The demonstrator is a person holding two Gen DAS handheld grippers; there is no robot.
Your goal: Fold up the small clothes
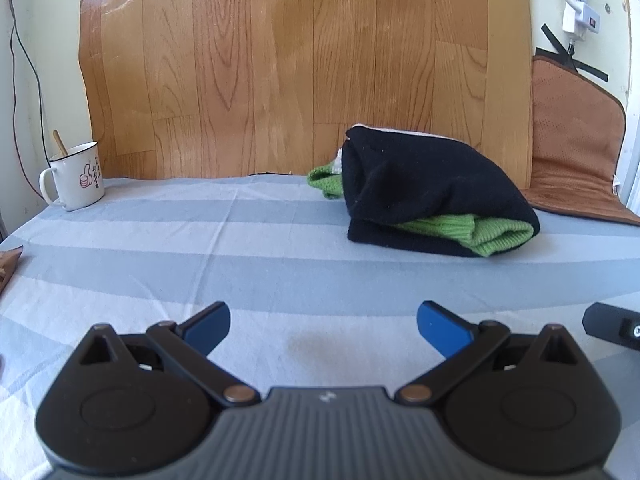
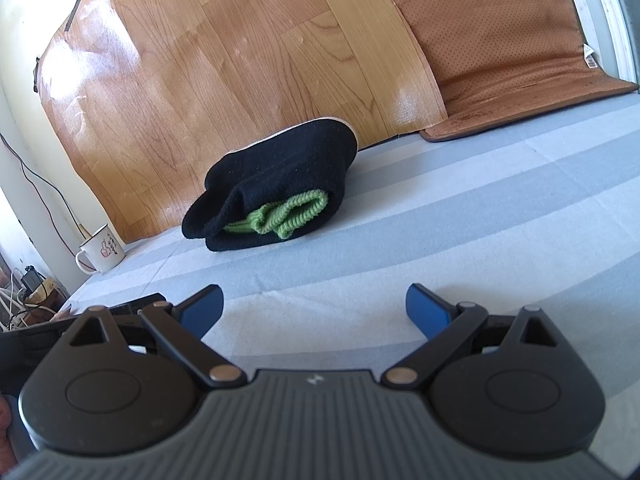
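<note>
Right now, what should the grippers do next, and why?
Probably pull back and leave the clothes alone. The black one already lies folded on the sheet with the green one tucked inside, and the left gripper and right gripper are open, empty and well short of it.

Sunlit wood-grain panel (image 1: 304, 68) leans on pale wall (image 1: 44, 60) behind striped sheet (image 1: 240, 248).
</note>
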